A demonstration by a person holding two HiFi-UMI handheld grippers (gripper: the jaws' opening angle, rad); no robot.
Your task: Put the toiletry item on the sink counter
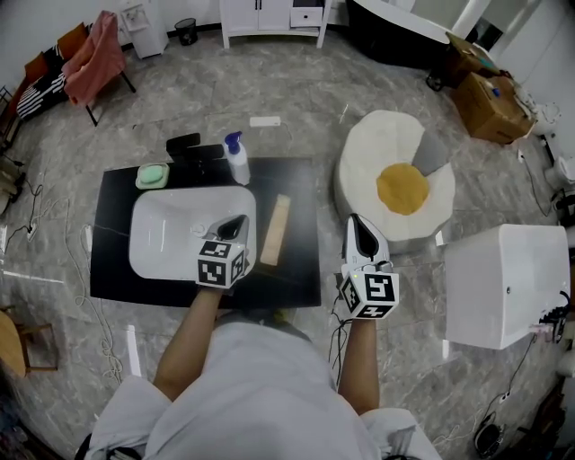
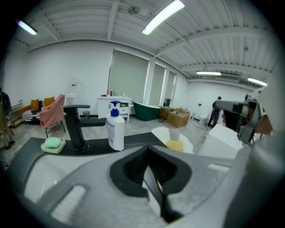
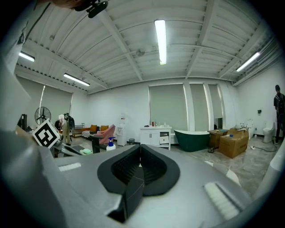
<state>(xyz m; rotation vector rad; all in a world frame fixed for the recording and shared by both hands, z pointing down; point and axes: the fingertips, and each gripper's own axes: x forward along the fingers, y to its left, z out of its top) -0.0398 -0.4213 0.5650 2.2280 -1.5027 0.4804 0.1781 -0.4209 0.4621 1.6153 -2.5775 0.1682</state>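
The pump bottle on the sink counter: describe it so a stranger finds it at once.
Find the black counter with the white basin set into it. Along its far edge stand a green soap dish, a black faucet and, furthest right in the head view, the pump bottle. It alone is an upright white bottle with a blue pump top.

- An egg-shaped pouf (image 1: 395, 184), white with a yellow centre.
- A cardboard box (image 1: 492, 106) beyond the pouf, to its right.
- A white cabinet (image 1: 269, 18) far beyond the pouf, to its left.
- A pink-draped chair (image 1: 94, 58) far left of the pouf.
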